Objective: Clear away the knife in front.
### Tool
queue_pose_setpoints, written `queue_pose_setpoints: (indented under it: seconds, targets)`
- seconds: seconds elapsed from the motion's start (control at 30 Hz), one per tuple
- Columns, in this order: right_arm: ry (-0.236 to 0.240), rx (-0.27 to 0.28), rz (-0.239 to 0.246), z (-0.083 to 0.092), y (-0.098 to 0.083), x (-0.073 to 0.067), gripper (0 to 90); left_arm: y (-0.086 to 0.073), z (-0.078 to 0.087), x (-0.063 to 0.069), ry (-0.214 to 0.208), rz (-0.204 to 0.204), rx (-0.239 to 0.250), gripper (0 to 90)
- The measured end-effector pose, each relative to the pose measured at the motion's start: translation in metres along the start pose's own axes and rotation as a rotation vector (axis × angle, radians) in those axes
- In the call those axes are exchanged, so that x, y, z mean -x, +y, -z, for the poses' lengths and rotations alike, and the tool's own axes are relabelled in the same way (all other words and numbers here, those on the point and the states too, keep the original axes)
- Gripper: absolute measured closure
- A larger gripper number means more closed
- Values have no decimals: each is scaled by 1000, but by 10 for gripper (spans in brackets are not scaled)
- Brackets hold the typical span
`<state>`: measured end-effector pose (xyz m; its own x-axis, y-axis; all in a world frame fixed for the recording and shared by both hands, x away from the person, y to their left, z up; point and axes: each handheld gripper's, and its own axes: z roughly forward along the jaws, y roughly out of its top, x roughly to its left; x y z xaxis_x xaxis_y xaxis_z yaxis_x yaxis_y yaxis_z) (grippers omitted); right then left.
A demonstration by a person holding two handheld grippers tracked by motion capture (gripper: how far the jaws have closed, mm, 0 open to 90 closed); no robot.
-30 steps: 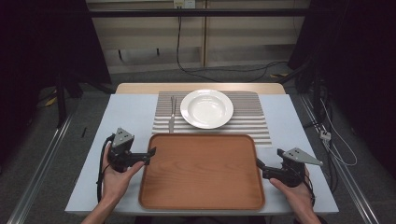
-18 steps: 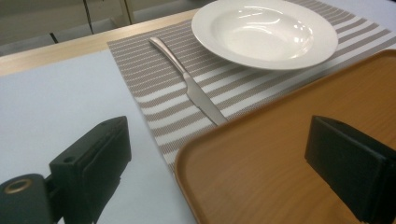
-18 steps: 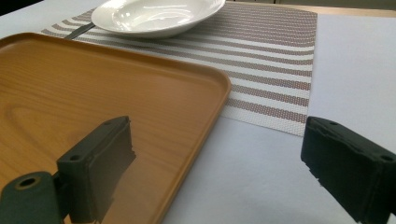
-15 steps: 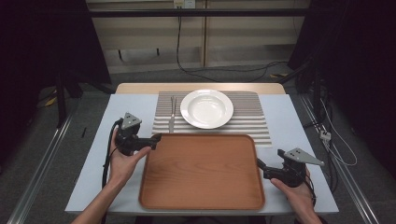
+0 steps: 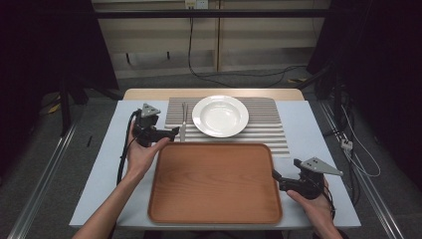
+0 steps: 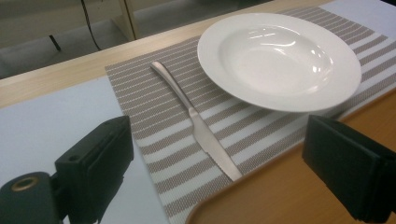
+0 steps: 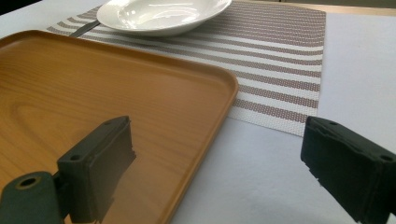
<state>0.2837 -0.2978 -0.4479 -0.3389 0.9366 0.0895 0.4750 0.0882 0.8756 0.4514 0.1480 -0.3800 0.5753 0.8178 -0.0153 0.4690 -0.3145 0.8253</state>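
High view: left hand-held gripper gaped wide, empty, near knife; plate beside it; tray edge just below; right hand-held gripper gaped, empty.

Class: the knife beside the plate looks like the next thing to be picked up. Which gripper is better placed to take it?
Left. The left gripper is open right by the knife; the right gripper sits at the tray's far edge.

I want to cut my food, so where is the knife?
The knife lies on the striped placemat just left of the white plate in the high view, its tip near the wooden tray, with the open left gripper pointing at it.
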Motion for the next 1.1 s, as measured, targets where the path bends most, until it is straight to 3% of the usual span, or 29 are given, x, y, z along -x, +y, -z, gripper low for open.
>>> queue_pose_setpoints:
  seconds: [0.17,0.27,0.3,0.4,0.7,1.1]
  targets:
    - [1,1,-5,-1,0,1,89,7,-15,-5,13,13,-13,100]
    - [2,-2,-5,-2,0,1,89,10,-23,-10,39,17,0,105]
    - [3,-3,-3,-2,0,1,89,12,-29,-12,37,43,5,107]
    - [2,-2,0,-2,0,1,89,14,-34,-14,41,42,9,106]
    - [-2,-3,-1,0,-1,0,90,24,-58,-22,56,32,-50,124]
    - [6,-11,15,-1,-1,-1,89,34,-96,-37,67,75,-112,212]
